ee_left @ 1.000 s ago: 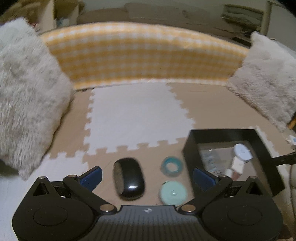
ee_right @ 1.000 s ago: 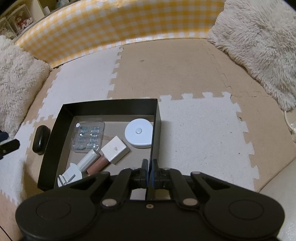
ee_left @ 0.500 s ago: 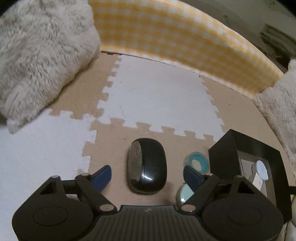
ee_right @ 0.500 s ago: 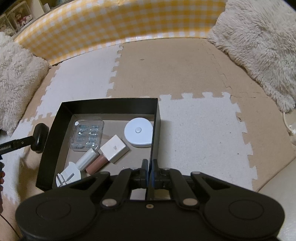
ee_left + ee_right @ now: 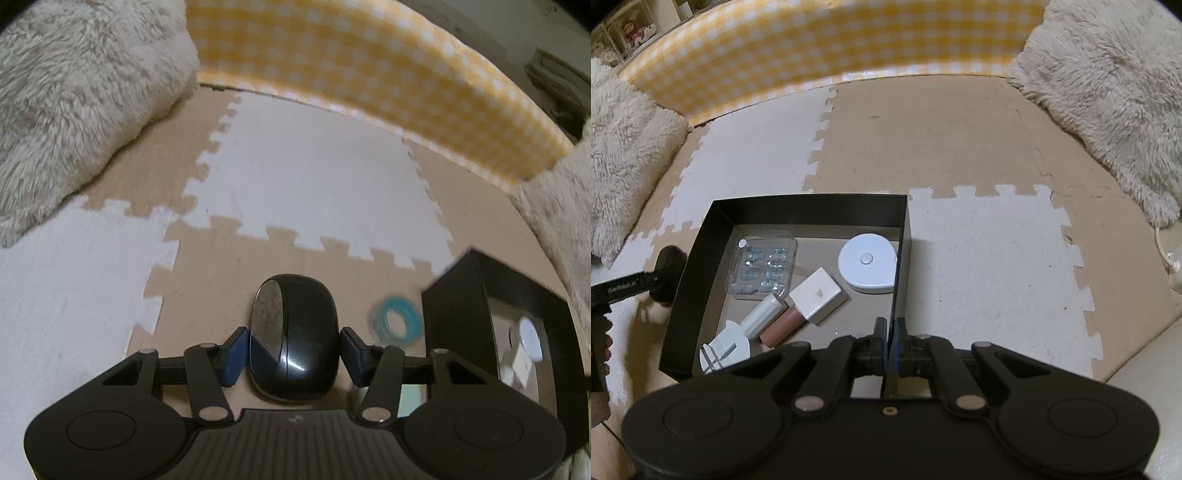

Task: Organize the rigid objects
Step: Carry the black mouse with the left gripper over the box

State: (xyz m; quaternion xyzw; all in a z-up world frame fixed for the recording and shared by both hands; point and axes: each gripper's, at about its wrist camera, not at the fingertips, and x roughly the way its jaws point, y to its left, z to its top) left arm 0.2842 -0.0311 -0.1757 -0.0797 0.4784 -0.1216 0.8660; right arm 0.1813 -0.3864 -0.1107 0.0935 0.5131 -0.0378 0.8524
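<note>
Left gripper: its blue pads flanked the black mouse, one on each side at its widest part; the jaws were closed in near the shell, but whether they touched it could not be told.
Right gripper: pinched closed on the near right wall of the black box, apparently steadying it.
Foam mat: tan and white interlocking tiles, bounded by a yellow checked bolster and fluffy cushions.
Black box, contents: a white round disc, a clear blister tray, a white block, a pinkish tube with a white cap and a small white piece in the near corner.
Black mouse: lay on a tan tile just left of the box, outside it, long axis pointing away from the left wrist camera.
Teal ring: on the mat between mouse and box, blurred.
Handling, as a judgement: the mouse looked rigid, light and glossy, so probably slippery; its curved sides could squirt out of a pinch. The flatter mid-flanks, where the pads sat, seemed the best hold, with firm but moderate pressure.
Pose: the left gripper was low, nearly level with the mat and pointed forward; the right one looked steeply down over the box edge.
</note>
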